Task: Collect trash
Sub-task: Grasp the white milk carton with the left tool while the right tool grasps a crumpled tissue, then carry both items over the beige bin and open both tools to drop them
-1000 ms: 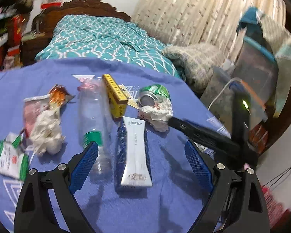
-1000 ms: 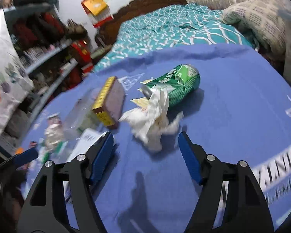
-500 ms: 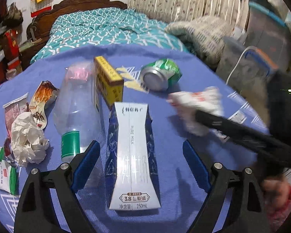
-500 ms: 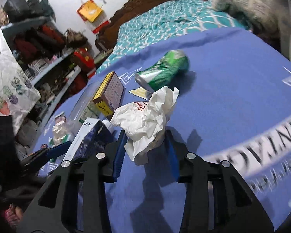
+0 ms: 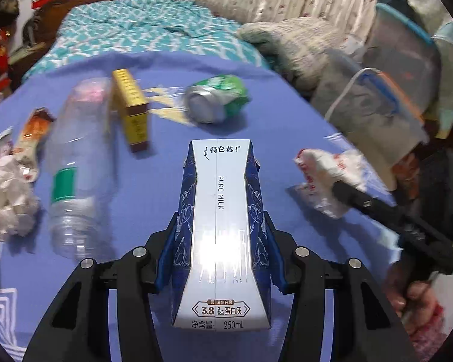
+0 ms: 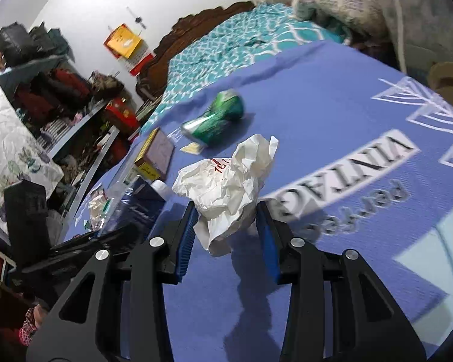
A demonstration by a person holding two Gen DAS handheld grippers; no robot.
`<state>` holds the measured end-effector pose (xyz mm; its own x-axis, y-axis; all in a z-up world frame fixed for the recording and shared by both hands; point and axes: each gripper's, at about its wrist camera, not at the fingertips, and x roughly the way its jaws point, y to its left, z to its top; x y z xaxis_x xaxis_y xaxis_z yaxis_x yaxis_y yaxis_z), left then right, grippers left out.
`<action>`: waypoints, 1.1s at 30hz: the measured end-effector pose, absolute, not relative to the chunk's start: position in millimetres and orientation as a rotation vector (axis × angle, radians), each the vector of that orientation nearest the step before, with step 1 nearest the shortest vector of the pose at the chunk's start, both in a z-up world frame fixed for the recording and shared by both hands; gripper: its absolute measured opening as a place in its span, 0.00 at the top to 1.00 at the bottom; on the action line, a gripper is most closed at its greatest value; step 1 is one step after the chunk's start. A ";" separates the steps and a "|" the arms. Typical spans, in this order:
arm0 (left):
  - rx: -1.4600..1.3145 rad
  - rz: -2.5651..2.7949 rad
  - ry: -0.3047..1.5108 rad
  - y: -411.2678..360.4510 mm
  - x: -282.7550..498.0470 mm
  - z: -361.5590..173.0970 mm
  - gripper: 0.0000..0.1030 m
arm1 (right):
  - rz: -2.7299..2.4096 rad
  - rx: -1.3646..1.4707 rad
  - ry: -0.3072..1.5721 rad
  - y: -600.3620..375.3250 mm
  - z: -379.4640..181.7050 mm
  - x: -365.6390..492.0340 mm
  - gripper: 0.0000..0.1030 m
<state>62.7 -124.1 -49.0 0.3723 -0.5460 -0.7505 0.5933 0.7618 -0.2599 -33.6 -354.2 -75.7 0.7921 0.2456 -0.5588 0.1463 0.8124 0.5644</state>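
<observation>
Left wrist view: the left gripper, wide apart a second ago, has just been closed onto the milk carton on the blue cloth; crumpled paper is now clamped by the right gripper

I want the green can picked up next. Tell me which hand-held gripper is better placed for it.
Neither is free: the left hand-held gripper has just closed on the milk carton, the right hand-held gripper holds crumpled paper. Once emptied, probably the right: the green can lies just beyond its paper.
</observation>
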 end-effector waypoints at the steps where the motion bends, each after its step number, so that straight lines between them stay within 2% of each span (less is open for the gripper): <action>1: 0.058 -0.747 0.938 -129.6 60.3 -46.9 0.54 | 0.045 0.643 0.661 -361.8 -76.4 -39.2 0.59; 9: 0.123 -0.897 0.968 -213.5 48.3 -38.2 0.53 | -0.080 0.691 0.626 -423.5 -79.3 -81.3 0.59; 21: 0.321 -1.187 0.940 -416.6 8.2 -23.1 0.53 | -0.335 0.840 0.482 -555.5 -76.8 -157.0 0.59; 26: 0.370 -1.223 0.966 -481.0 4.5 -32.4 0.53 | -0.415 0.840 0.507 -598.8 -82.0 -159.0 0.58; 33: 0.413 -1.197 1.000 -526.3 18.1 -49.1 0.53 | -0.447 0.829 0.564 -623.0 -92.5 -144.6 0.53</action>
<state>18.1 -526.3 -49.1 0.0254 -0.5759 -0.8171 0.9065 0.3579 -0.2241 -144.6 -623.0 -92.5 0.7660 -0.1514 -0.6248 0.5738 0.5991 0.5584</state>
